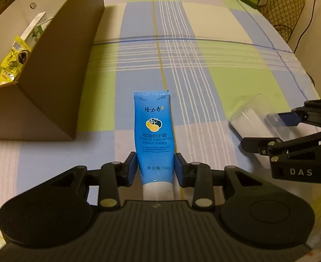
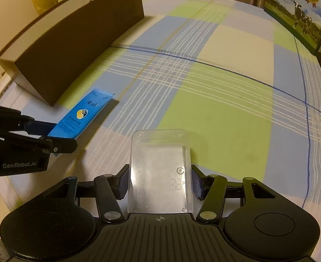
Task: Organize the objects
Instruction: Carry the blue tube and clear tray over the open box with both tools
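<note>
My left gripper (image 1: pixel 155 167) is shut on a blue hand cream tube (image 1: pixel 153 131), its pads pressing both sides near the white cap end. The tube points away from me over the checked cloth. It also shows in the right wrist view (image 2: pixel 82 115). My right gripper (image 2: pixel 160 181) is shut on a clear plastic box (image 2: pixel 159 170), held between its blue pads. The clear box also shows in the left wrist view (image 1: pixel 252 118), right of the tube, with the right gripper (image 1: pixel 269 128) around it.
An open brown cardboard box (image 1: pixel 58 65) stands at the left, holding a yellow packet (image 1: pixel 12 63) and a white-green carton (image 1: pixel 33 30). A milk carton case (image 2: pixel 300 13) stands at the far right. The checked tablecloth (image 1: pixel 204 54) covers the table.
</note>
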Available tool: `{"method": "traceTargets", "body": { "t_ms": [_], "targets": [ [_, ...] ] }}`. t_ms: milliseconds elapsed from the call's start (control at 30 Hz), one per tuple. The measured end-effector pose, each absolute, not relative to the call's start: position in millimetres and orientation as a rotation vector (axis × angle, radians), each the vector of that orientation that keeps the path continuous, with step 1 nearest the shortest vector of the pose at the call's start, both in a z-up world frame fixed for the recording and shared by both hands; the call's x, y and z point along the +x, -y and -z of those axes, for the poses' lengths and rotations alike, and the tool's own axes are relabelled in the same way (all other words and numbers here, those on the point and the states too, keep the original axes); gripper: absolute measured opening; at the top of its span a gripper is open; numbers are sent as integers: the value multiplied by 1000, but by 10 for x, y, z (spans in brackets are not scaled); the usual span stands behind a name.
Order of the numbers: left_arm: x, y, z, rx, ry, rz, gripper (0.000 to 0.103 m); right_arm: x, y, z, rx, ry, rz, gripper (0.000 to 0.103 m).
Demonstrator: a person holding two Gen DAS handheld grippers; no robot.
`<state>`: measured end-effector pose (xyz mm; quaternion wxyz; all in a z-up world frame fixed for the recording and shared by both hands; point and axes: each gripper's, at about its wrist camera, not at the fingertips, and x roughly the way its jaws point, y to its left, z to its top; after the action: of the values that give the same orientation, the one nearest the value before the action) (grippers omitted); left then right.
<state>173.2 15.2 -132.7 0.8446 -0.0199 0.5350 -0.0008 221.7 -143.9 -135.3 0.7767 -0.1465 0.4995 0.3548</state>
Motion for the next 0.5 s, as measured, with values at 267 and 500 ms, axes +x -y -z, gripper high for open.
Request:
{"method": "traceTargets", "body": {
  "t_ms": [267,500],
  "targets": [
    [1645,-226,1049,-70,-1066,12,31,2225,1359,1148,-266,-1058,-790,53],
    [1605,-332,761,-94,-994,12,31,2238,1226,919,-216,-1027,-814,53]
  ]
}}
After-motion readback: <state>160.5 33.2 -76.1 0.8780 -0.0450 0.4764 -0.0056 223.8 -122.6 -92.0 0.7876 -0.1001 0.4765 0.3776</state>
